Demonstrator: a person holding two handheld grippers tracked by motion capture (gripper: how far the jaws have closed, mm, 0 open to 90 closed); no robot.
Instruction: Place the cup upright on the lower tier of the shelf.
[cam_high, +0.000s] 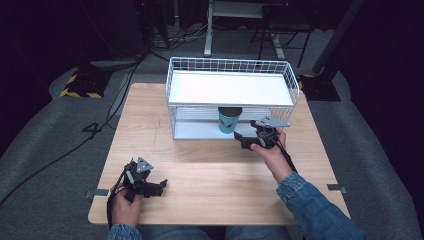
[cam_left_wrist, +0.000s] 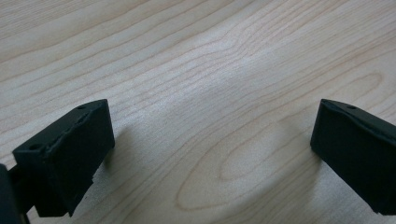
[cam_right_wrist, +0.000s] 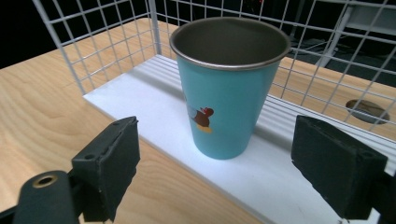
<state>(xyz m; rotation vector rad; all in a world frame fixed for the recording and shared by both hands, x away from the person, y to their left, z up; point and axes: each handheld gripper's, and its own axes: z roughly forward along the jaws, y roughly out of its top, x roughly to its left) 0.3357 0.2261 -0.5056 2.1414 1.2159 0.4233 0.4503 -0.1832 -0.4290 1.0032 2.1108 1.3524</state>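
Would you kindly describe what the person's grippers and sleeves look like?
Both the left gripper and the right gripper are black, with blocky black jaws, a grey three-cornered plate on top and a trailing black cable. The sleeve on the right arm is blue denim.

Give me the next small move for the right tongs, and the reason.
Probably ease the right tongs forward until the jaws stand on either side of the cup, then close. The jaws are open and wider than the cup, which stands upright on the bottom shelf of the wire rack, just ahead of them and untouched. The left tongs rest open on the table, away from it.
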